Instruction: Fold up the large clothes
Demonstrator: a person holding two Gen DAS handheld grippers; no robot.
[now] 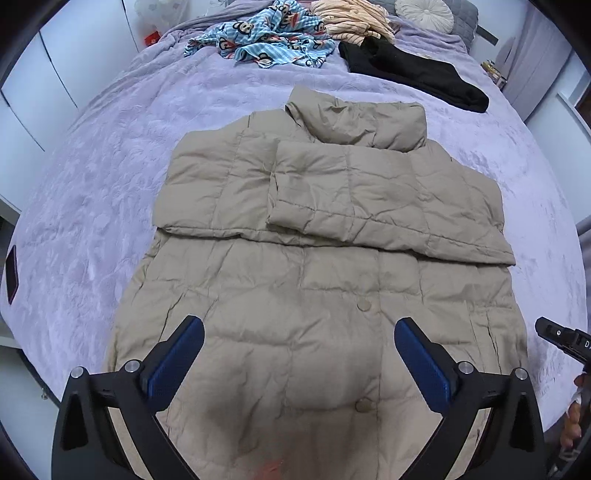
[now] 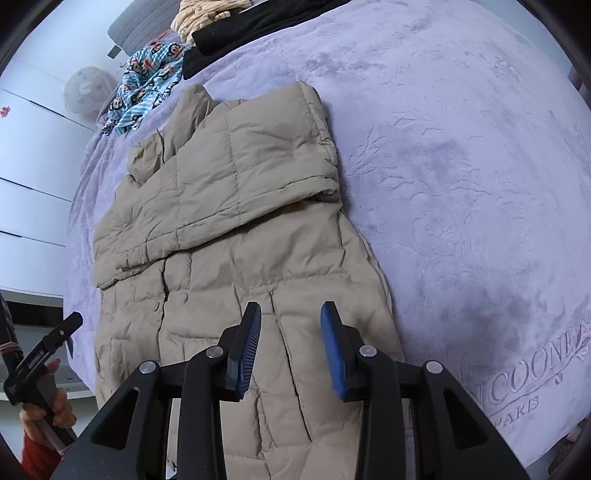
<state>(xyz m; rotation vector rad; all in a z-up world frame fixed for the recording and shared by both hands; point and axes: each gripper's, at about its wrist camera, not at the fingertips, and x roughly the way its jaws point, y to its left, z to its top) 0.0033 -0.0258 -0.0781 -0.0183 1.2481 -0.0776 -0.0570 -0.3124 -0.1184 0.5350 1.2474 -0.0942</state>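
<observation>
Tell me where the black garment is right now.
In the left wrist view, the black garment lies on the purple bedspread, upper right, beyond the beige puffer jacket, beside the peach striped clothing.

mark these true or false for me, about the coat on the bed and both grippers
1. The beige coat lies on a purple blanket. True.
2. The left gripper grips the coat. False: it is open, holding nothing.
3. Both sleeves are folded across the chest. True.
4. The right gripper is clamped on a sleeve. False: its jaws are apart, empty above the coat.
5. A black garment lies beyond the collar. True.
</observation>
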